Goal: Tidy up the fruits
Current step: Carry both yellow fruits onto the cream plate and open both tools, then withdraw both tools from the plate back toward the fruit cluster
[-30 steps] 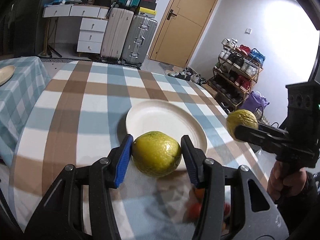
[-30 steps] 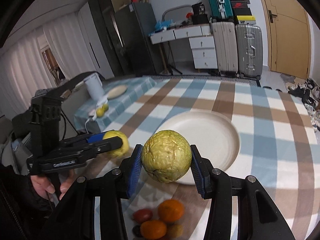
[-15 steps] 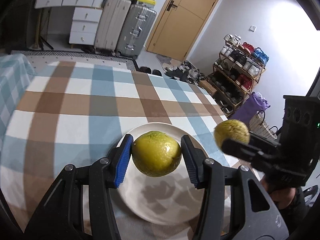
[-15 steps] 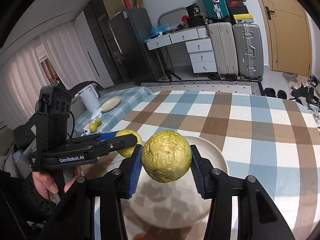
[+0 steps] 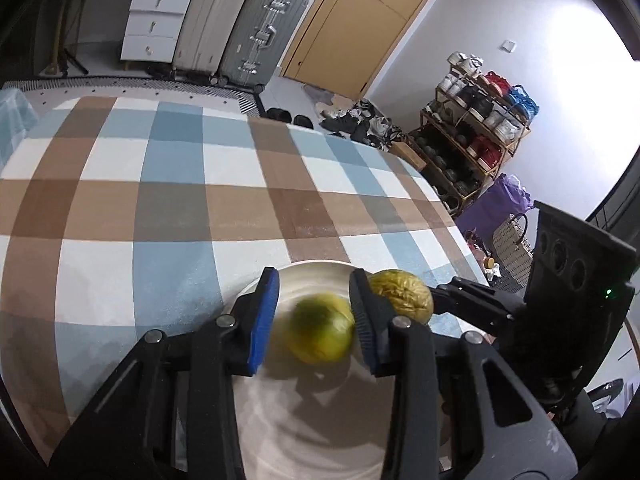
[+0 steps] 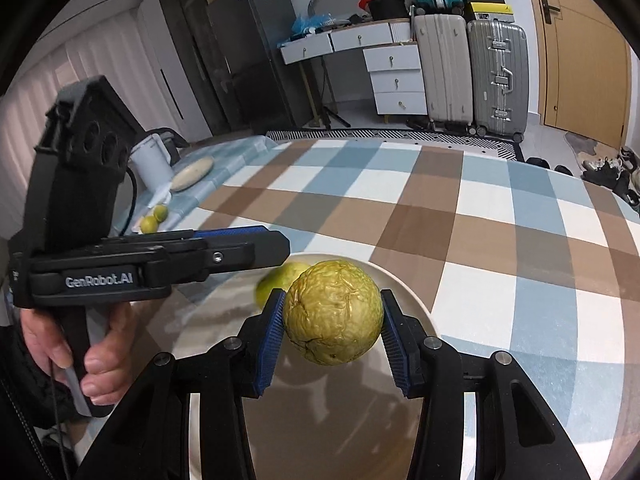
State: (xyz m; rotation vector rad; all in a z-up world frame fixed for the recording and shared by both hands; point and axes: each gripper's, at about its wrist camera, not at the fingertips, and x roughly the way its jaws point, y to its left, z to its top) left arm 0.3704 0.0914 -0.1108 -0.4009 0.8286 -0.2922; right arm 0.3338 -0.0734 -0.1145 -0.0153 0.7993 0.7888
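Cream-coloured and round, a shallow plate (image 5: 312, 266) sat on a table covered with a brown, blue and white checked cloth (image 6: 480, 208). Both grippers hung over it, angled downward, because the plate looked to be where the fruit was being gathered.

The left gripper (image 5: 314, 280) was held in a person's hand (image 6: 92, 360) by its pistol grip. Between its blue pads was a smooth green-yellow fruit (image 5: 320, 332), blurred with motion and low over the plate. A gap showed beside the left pad (image 5: 262, 320), so the fruit did not look clamped; I judged it loose, dropping or settling onto the plate. The jaws were closing, yet not pressing on it.

The right gripper (image 6: 332, 296) was clamped on a wrinkled yellow-green fruit (image 6: 332, 312), its pads squeezing the widest part from either side so that the round shape could not slip. This fruit was held clear above the plate, just beside the left gripper's fingers, apparently waiting its turn to be lowered beside the first.

On a second table at the far left lay two small green fruits (image 6: 154, 218), untouched.
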